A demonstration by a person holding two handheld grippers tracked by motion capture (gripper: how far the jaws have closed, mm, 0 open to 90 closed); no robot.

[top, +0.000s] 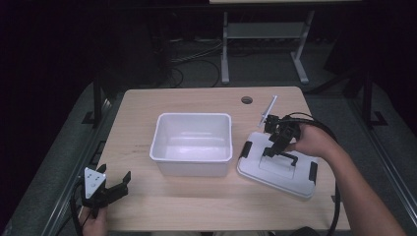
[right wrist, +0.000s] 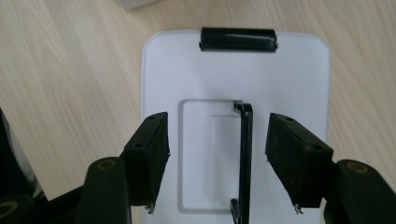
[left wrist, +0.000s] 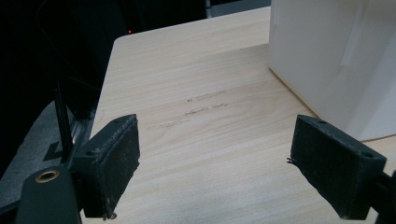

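Right gripper (right wrist: 217,154), jaws wide and holding nothing, straddles the black handle (right wrist: 245,158) of the white lid (right wrist: 289,74) at centre right of the high view, handle running lengthwise between the pads (left gripper (top: 115,189), also wide, idles lower left).

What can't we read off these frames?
- Lid: high view, right claw and hand cover part of its top, so contact with the handle is unclear; right gripper view, bottom edge cuts the lid's near end.
- Bin: left gripper view, top and right edges crop it; inside hidden.
- Thin white stick at the table's back: high view, too small to identify.
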